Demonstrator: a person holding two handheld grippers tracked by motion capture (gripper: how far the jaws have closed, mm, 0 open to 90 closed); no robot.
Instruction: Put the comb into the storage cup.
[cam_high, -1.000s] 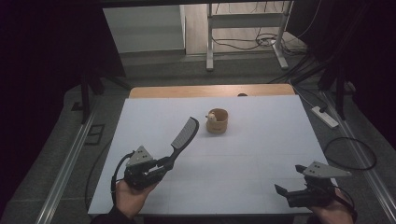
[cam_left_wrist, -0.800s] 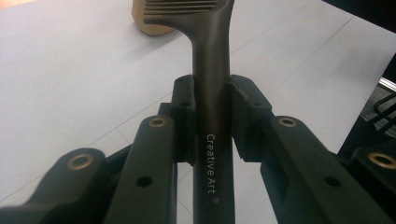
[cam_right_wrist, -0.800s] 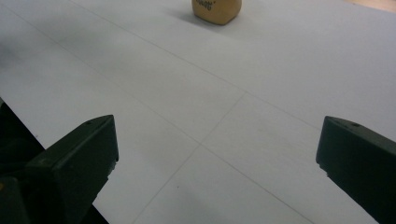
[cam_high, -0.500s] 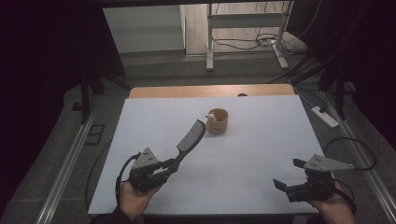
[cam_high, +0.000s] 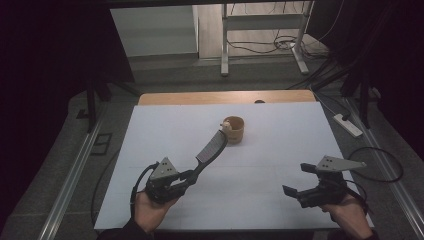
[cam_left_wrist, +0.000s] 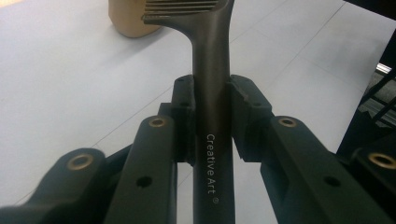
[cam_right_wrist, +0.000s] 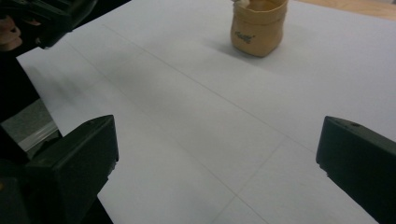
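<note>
Comb (cam_high: 212, 148) is clamped by its handle in left gripper (cam_high: 187, 176) jaws, teeth end held above white surface (cam_high: 280, 150) w/ tip next to cup (cam_high: 234, 129). Right gripper (cam_high: 299, 180) jaws are spread wide, empty.

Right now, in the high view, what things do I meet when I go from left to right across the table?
left gripper → black comb held in it → tan cup → right gripper, open

A dark grey comb (cam_high: 210, 150), a tan cup (cam_high: 234, 130), black tongs (cam_high: 192, 176), and a white table (cam_high: 280, 155).
</note>
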